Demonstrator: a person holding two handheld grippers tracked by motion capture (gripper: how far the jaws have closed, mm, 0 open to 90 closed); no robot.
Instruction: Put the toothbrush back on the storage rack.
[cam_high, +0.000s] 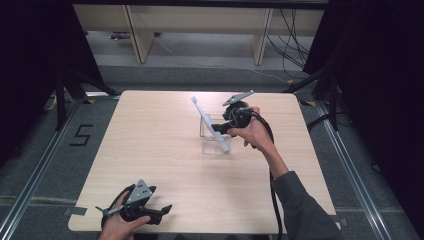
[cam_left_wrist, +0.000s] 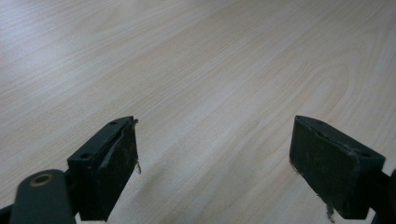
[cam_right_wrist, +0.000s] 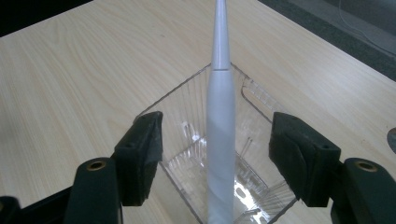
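Note:
A white electric toothbrush (cam_high: 210, 125) (cam_right_wrist: 220, 116) leans in a clear plastic box (cam_high: 206, 146) (cam_right_wrist: 177, 93) a little right of the table's middle, head pointing up and to the far left. My right gripper (cam_high: 218, 129) (cam_right_wrist: 217, 140) is over the box with its jaws on either side of the handle. A gap shows on each side, so the gripper is open. My left gripper (cam_high: 162, 212) (cam_left_wrist: 215, 158) rests near the front left edge of the table, open, with bare wood between its jaws.
The light wooden table (cam_high: 150, 140) has dark floor and metal rails around it. Shelving legs and cables stand beyond the far edge. The right gripper's cable (cam_high: 272, 175) trails along the person's right forearm.

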